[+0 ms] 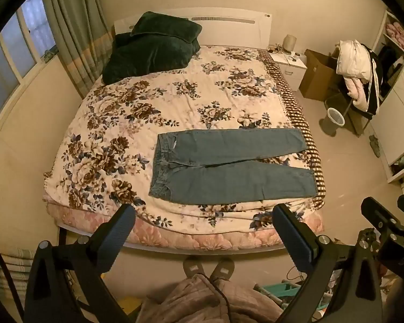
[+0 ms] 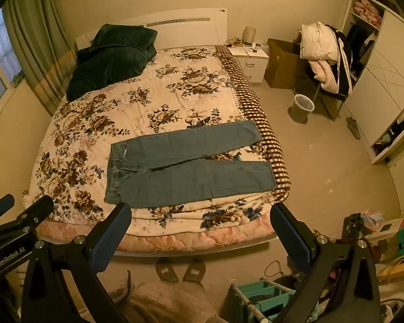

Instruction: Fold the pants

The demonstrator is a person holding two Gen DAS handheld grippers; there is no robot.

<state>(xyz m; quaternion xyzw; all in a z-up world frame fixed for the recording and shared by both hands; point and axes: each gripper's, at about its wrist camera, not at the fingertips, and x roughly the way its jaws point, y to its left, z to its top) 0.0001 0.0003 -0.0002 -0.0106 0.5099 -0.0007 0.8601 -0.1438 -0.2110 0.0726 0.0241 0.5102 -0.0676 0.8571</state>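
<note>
Your jeans (image 1: 230, 165) lie flat and unfolded near the foot of the floral bed (image 1: 159, 113), waistband left and legs spread toward the checked edge, ready for folding, while you hold the left gripper (image 1: 203, 232) and right gripper (image 2: 202, 231) above the near bedside, jaws wide open and empty, apparently poised to reach in.

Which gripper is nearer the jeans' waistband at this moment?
Left, though only slightly. The left gripper hangs open off the bed's foot, nearly level with the waistband. The right gripper hangs open beside it, farther toward the leg hems. Neither touches the jeans.
</note>
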